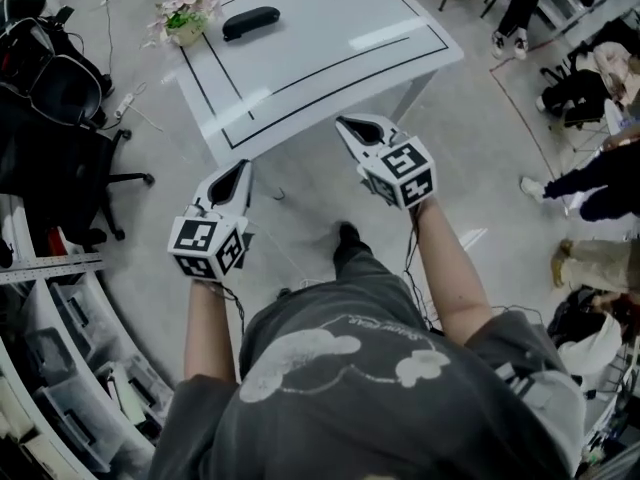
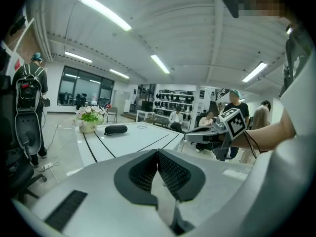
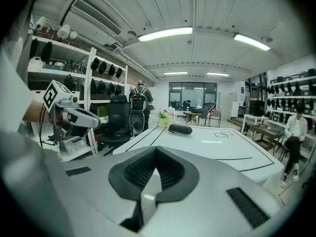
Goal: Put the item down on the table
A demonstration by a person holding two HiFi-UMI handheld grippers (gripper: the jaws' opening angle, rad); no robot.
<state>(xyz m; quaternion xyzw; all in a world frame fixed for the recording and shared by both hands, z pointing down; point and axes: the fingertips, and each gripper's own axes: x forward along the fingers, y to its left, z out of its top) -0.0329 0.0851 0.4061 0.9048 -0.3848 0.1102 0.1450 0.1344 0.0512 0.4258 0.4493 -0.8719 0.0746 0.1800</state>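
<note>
A black oblong case (image 1: 250, 22) lies on the white table (image 1: 330, 58) at its far left, next to a pot of pink flowers (image 1: 186, 16). Both grippers hang in the air short of the table's near edge, well away from the case. My left gripper (image 1: 242, 166) is shut, its pads meeting with nothing between them (image 2: 157, 154). My right gripper (image 1: 344, 124) is shut too and empty (image 3: 155, 152). Both gripper views show the case (image 2: 115, 129) (image 3: 179, 129) far off on the table (image 2: 133, 141) (image 3: 217, 144). The right gripper (image 2: 197, 132) shows beside the left one.
A black office chair with a backpack (image 1: 50, 98) stands left of the table. Shelves with bins (image 1: 60, 368) curve along the lower left. People (image 1: 590, 183) and bags are at the right. The table's leg (image 1: 410, 93) is near my right gripper.
</note>
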